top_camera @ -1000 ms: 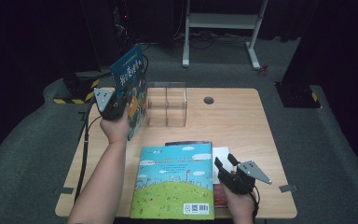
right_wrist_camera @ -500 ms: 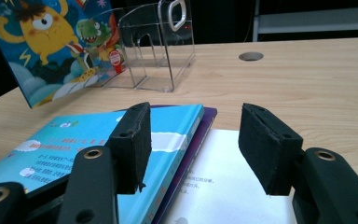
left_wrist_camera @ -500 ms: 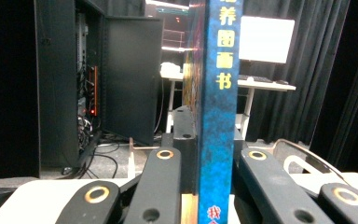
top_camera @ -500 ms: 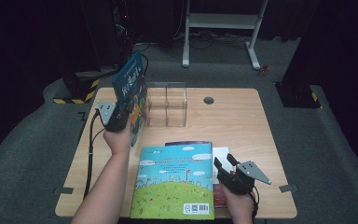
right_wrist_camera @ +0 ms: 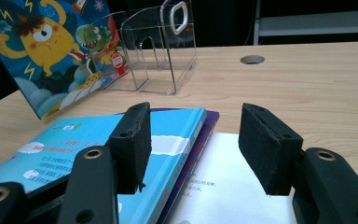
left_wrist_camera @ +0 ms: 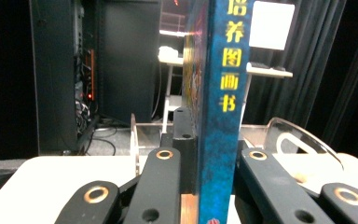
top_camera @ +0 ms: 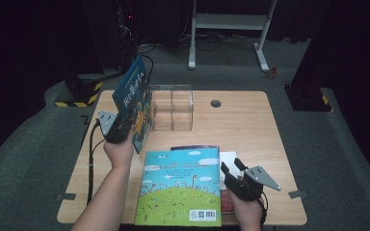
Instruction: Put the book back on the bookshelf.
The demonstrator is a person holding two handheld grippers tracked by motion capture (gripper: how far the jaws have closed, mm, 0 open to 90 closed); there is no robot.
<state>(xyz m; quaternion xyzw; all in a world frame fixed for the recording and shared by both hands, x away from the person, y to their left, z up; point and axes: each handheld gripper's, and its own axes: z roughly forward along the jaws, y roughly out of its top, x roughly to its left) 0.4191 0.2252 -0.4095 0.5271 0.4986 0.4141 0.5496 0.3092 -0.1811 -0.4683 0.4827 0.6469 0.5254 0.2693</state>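
Dark curtains and equipment racks ring the wooden table (top_camera: 250,125), where a clear acrylic book rack (top_camera: 172,108) stands near the far edge. Left gripper (top_camera: 117,129) is clamped on an upright blue monster picture book (top_camera: 135,98), held just left of the rack. Right gripper (top_camera: 235,168) rests with jaws apart beside a stack of flat books (top_camera: 180,185) at the near edge.
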